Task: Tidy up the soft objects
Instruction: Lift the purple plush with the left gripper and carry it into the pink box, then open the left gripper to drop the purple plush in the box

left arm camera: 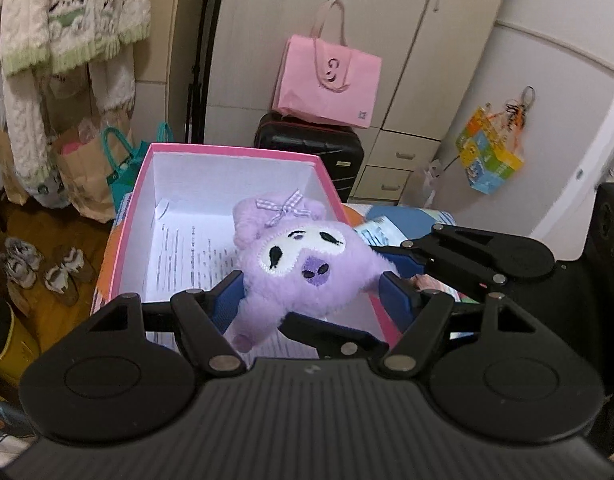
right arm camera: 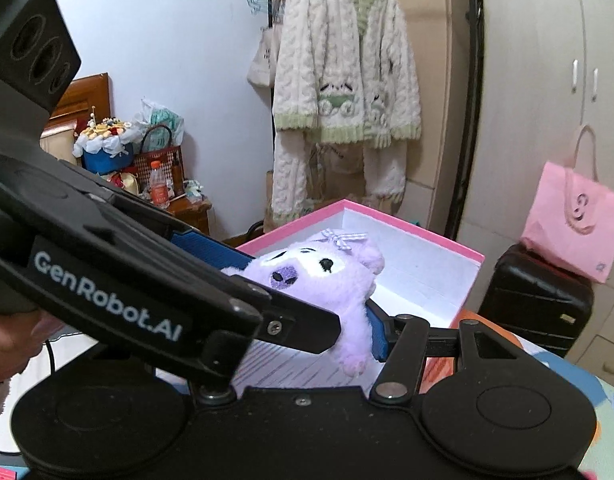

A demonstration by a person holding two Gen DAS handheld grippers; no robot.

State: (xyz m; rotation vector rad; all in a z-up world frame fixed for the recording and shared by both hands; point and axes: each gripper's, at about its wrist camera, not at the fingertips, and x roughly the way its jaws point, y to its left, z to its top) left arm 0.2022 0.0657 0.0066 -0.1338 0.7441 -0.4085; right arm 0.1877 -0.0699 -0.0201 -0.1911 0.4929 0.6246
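Left wrist view, both jaws pinching purple plush [left arm camera: 303, 264] (body partly hidden), over pink box [left arm camera: 227, 150]

A pink tote bag [left arm camera: 329, 80] rests on a black suitcase [left arm camera: 311, 148].

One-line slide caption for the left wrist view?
Both hand-held grippers clamp a purple plush toy above an open pink box lined with printed paper.
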